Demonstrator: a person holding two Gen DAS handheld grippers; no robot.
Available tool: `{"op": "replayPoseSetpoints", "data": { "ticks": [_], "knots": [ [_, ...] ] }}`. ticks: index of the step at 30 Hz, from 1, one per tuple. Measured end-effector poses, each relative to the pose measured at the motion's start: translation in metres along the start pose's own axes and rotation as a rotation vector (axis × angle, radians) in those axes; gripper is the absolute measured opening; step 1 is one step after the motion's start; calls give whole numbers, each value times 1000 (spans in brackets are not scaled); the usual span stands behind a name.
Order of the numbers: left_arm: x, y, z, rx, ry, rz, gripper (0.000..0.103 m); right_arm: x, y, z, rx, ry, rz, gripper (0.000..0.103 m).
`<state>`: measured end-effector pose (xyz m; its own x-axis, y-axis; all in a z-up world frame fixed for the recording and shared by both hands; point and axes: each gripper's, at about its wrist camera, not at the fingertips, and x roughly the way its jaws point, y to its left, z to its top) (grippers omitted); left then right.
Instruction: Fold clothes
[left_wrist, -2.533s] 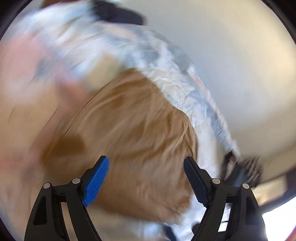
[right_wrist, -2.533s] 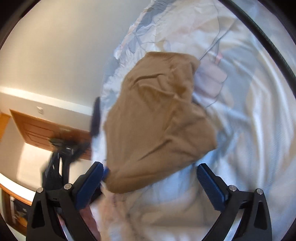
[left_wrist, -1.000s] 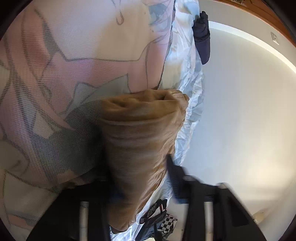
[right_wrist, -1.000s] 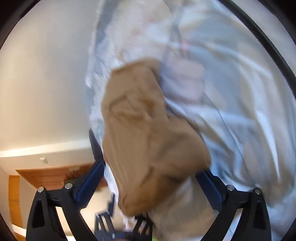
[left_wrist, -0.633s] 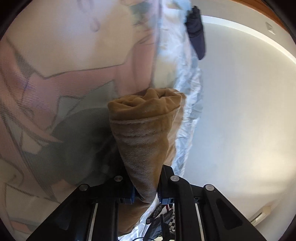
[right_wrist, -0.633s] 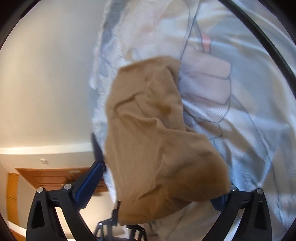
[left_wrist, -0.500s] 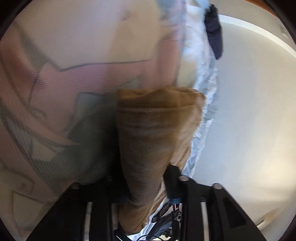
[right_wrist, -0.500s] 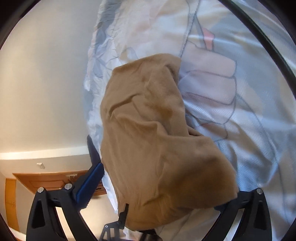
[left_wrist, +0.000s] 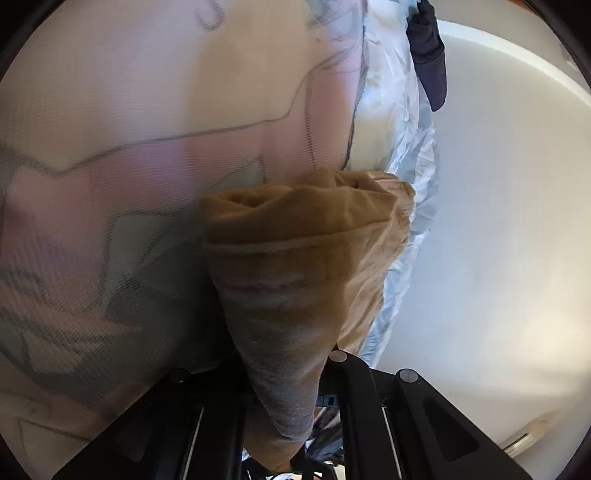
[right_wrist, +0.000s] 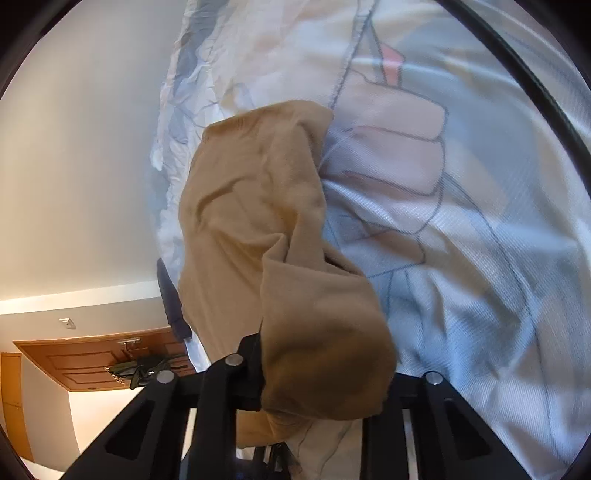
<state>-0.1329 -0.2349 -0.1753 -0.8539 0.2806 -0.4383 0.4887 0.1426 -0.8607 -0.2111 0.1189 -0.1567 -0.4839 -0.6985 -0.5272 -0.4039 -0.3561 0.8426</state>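
Left wrist: left claw (left_wrist: 286, 398) pinches tan garment (left_wrist: 295, 266) on printed bedsheet (left_wrist: 147, 147).

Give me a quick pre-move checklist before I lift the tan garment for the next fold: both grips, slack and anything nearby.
1. Left gripper shut on the tan garment: ok; its jaws have just closed on a bunched end.
2. Right gripper shut on the garment: ok; its jaws have just closed on a bunched corner.
3. Cloth flat between the grips: not ok, it is creased and rumpled.
4. Printed bedsheet not pinched too: cannot tell, the cloth hides the pads.
5. Dark garment at the bed edge apart from the tan one: ok.
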Motion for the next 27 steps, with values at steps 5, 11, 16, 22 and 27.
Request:
{"op": "replayPoseSetpoints", "data": {
  "ticks": [5, 11, 16, 22, 27],
  "knots": [
    [-9, -19, -5, 37, 5, 13, 7, -7, 9, -9, 2, 17, -15, 22],
    [-56, 5, -22, -44, 19, 108, 7, -29, -3, -42, 12, 53, -68, 22],
    [-73, 9, -27, 87, 30, 202, 7, -46, -36, -69, -13, 73, -63, 24],
    [-59, 8, -25, 70, 7, 193, 10, -49, -60, -59, 29, 88, 11, 44],
    [-41, 6, -20, 63, 10, 216, 23, -43, -55, -55, 42, 74, 24, 60]
  ]
}}
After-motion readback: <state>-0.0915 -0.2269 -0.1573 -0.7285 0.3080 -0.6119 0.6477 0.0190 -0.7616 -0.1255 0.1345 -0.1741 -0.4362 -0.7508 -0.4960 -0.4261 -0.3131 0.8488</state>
